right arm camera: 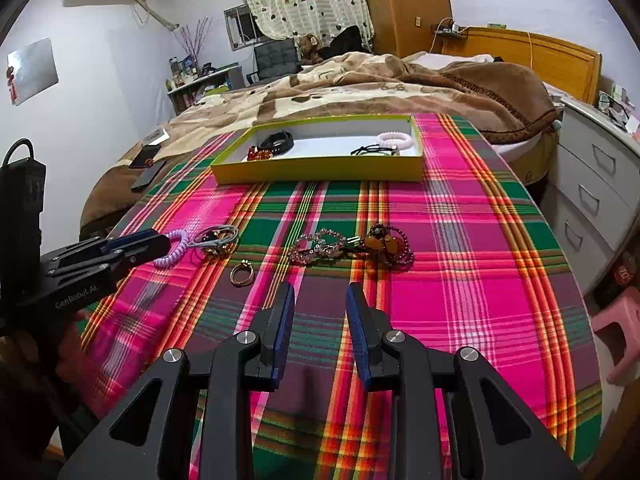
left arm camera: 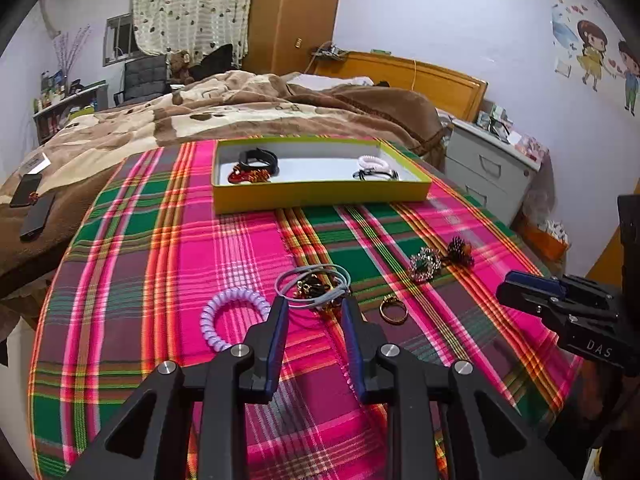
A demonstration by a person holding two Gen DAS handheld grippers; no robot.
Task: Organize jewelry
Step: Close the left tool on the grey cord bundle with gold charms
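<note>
The left claw (left arm camera: 314, 306) hangs spread over the grey bands (left arm camera: 312, 285), seemingly next to go; the right claw (right arm camera: 320, 294), also spread, idles. Next: close, carry to the box (left arm camera: 320, 194) at 12 o'clock.

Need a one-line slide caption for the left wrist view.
Open left gripper hovers at grey hair ties on plaid cloth, yellow box beyond.
</note>
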